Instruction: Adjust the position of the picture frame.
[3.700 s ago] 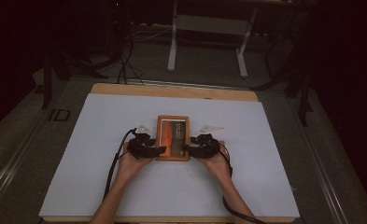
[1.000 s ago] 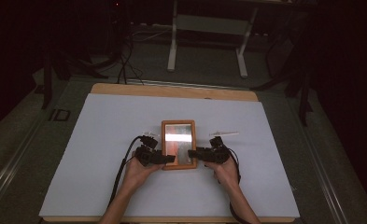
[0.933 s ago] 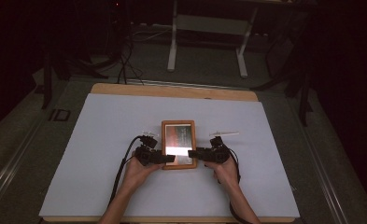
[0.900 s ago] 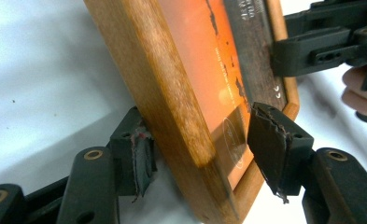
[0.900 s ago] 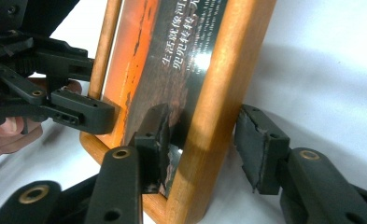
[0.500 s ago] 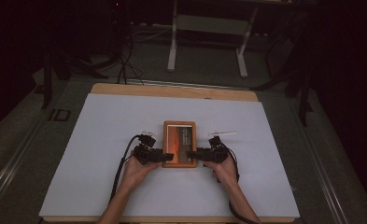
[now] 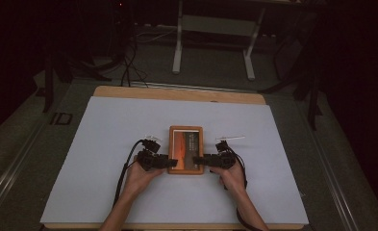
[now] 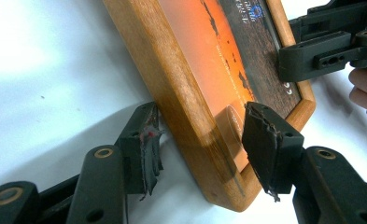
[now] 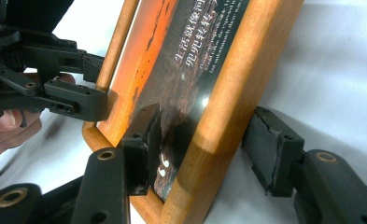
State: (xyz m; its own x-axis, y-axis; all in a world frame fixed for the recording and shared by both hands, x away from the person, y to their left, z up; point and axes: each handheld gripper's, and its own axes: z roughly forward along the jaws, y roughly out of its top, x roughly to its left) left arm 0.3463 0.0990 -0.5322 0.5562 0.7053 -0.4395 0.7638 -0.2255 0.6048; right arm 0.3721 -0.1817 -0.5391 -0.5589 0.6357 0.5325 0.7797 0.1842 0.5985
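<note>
**Frame straddled at both lower side rails, neither grip seated**

Dark room behind, desk legs and cables on the floor past the far edge. White table cover (image 7: 105, 144) on a wood-edged top, mostly bare.

Wooden picture frame (image 7: 186, 149) lies near the middle of the table, long axis running away from the person, orange print facing up. Small pale bits just off its upper corners, too small to identify.

Left gripper (image 7: 170, 163) comes in at the lower left rail, right gripper (image 7: 199, 159) at the lower right rail. Both equally near, mirrored, pointing inward across the short axis.

Left gripper view: jaws apart, one outside the rail on the cover, one over the glass; a gap shows on both sides, so no clamp there. They closed a bit, then stopped.

Right gripper view: same straddle, inner jaw on or very near the print, outer jaw just off the wood (image 9: 228, 107). These jaws were just closing slightly, rail between them, not pressed.

My read: closing across the rail thickness is what matters next; both rails already sit between the fingers.
</note>
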